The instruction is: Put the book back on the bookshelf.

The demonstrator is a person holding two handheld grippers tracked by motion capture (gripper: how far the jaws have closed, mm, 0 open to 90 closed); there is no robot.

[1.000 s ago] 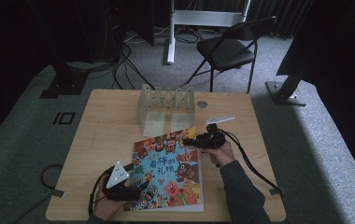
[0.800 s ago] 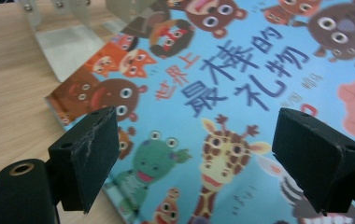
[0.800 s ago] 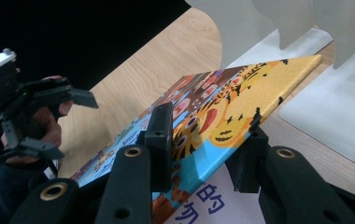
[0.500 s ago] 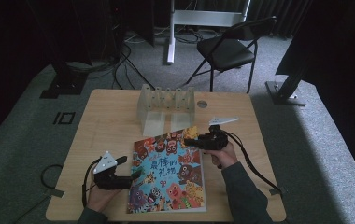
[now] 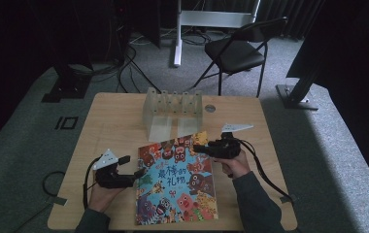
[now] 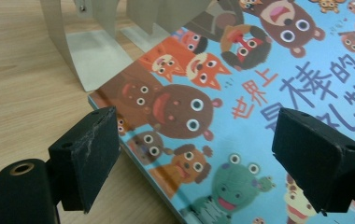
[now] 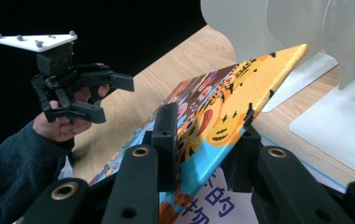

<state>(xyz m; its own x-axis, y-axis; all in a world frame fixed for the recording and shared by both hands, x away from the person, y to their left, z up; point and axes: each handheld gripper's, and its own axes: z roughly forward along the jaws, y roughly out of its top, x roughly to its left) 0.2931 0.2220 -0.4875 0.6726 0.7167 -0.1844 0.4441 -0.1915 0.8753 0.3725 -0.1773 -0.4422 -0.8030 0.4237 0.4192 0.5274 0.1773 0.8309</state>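
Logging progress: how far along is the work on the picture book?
Done: right gripper, jaws just closing, has pinched the cover corner and raised it off the page. In hand: the lift. Left: turning the cover; left gripper waits open beside the book.

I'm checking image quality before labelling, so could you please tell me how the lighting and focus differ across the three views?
High view: dim, dark surroundings, soft detail on the picture book. Left gripper view: bright, the book cover sharp, the near pads slightly soft. Right gripper view: black background at left, the lifted cover well lit and the rack pale.
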